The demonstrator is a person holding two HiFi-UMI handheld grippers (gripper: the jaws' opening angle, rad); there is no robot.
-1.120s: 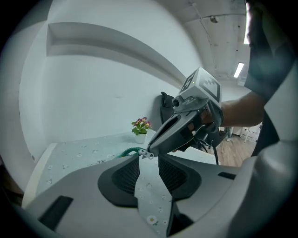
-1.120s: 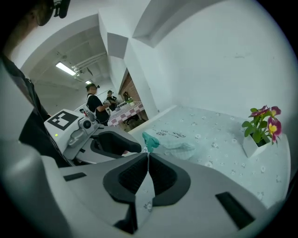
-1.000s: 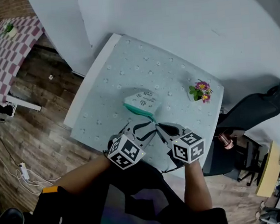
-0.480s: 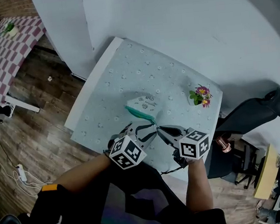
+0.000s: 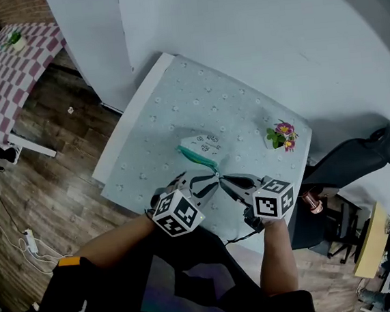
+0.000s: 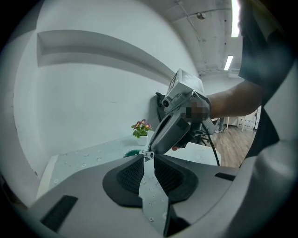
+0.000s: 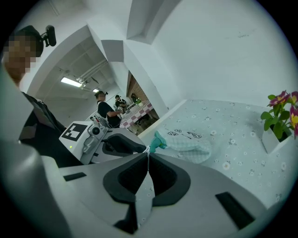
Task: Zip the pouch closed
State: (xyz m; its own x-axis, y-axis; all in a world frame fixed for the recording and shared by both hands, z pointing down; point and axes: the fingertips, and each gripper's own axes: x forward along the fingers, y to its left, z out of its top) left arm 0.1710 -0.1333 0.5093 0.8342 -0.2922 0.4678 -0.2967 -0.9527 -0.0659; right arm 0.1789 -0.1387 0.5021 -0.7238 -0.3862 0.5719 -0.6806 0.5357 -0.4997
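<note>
Item 1: pouch [image 5: 201, 146], teal-edged, flat on table [image 5: 157, 121], 11 o'clock from my jaw tips.
Item 2: left gripper [image 6: 146, 159], jaws pinched together on metal zipper pull [image 6: 148, 154]; I judge ready to draw it along.
Item 3: right gripper [image 7: 148, 151], jaws closed, seemingly on pouch's teal end, anchoring fabric against pull.
Item 4: flower pot [image 5: 280, 137], 2 o'clock, well apart.
How far zipped: cannot tell.

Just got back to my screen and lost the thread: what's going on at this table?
A person works a claw in each hand at the flowered table. Both meet at the pouch's near teal end: the left claw is shut on the metal zipper pull, and the right claw pinches the pouch beside it. How far it is zipped doesn't show.
</note>
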